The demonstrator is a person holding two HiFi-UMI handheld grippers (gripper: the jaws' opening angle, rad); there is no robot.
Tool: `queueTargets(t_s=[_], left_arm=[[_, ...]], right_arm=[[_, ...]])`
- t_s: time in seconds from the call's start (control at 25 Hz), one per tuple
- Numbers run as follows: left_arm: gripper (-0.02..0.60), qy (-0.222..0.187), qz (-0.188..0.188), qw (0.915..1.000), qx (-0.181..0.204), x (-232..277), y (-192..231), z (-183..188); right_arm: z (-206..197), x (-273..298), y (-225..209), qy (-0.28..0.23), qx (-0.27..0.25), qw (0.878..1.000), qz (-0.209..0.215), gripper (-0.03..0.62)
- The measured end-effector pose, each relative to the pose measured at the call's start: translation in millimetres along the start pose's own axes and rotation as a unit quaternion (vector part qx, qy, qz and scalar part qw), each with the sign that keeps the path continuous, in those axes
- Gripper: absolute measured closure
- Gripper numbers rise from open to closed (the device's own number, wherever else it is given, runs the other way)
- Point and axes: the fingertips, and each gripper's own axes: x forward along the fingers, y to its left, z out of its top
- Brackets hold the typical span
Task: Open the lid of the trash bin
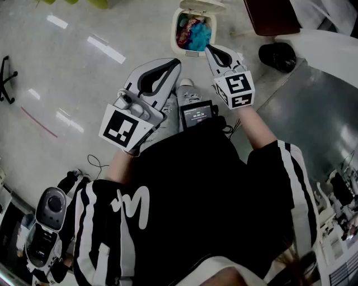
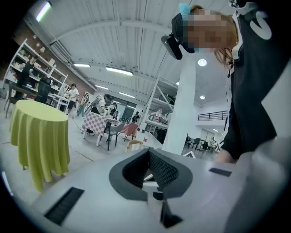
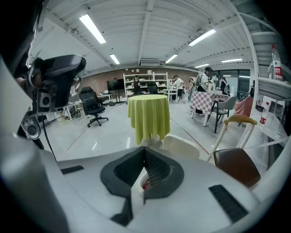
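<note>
At 12 o'clock in head view: trash bin on the floor, lid already tipped up at its far edge. Blue + pink rubbish shows inside.

R gripper has its tip just at the bin's 5 o'clock corner. Can't tell if it's touching. L gripper is at the bin's 7 o'clock, near but apart. Both point toward 12.

L gripper view: jaws pressed together at the tips, nothing btwn. Yellow-green clothed table at 9 o'clock, checked-cloth table beyond it, white pillar at 1 o'clock.

R gripper view: jaws also tip-to-tip, holding nothing. Upright cream lid sits just past the tips at 2 o'clock, and a bit of red bin contents is visible through the gap lower down. Brown-seat chair at 4 o'clock, office chair at 10 o'clock.

Small screen unit on the person's front, btwn the two forearms. Grey shoe is just above it.
</note>
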Motion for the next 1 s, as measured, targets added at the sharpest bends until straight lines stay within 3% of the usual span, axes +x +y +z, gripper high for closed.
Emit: queueTargets(t_s=[1.0], left_arm=[[0.574,-0.009,-0.002,0.9991,0.042,8.9,7.3,31.7]], right_arm=[[67.2,-45.7,-15.3,-0.077,-0.009,0.997,-0.007,0.591]])
